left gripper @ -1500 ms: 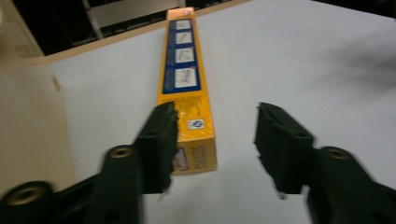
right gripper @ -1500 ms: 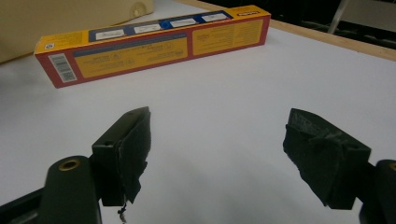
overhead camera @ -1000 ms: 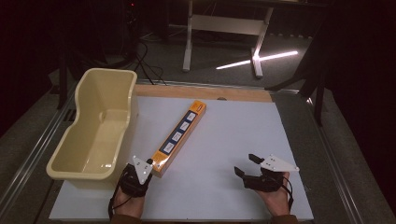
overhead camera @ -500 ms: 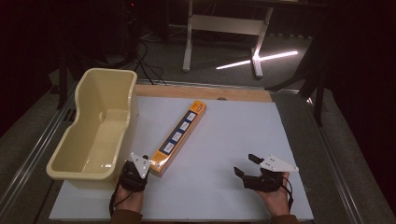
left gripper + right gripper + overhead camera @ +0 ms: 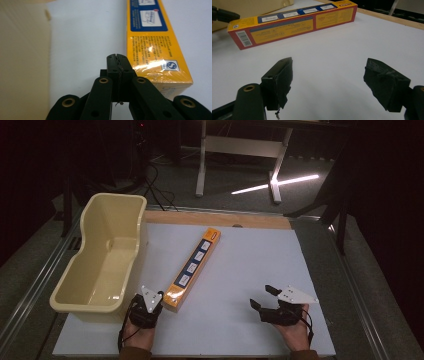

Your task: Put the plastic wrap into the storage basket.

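Near the counter's point(image 5: 300, 270) front edge, left hand-held gripper point(image 5: 117, 61) is pinched shut beside the box point(image 5: 192, 268); right hand-held gripper point(image 5: 329, 82) gapes empty. I'd nudge slowly.

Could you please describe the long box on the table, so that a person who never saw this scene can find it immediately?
Look at the white table top. Right of the cream plastic tub lies a long, narrow box, set diagonally, with its near end beside the shut left gripper. It is the one orange-yellow thing there, with a row of blue and white labels along its top and red sides.
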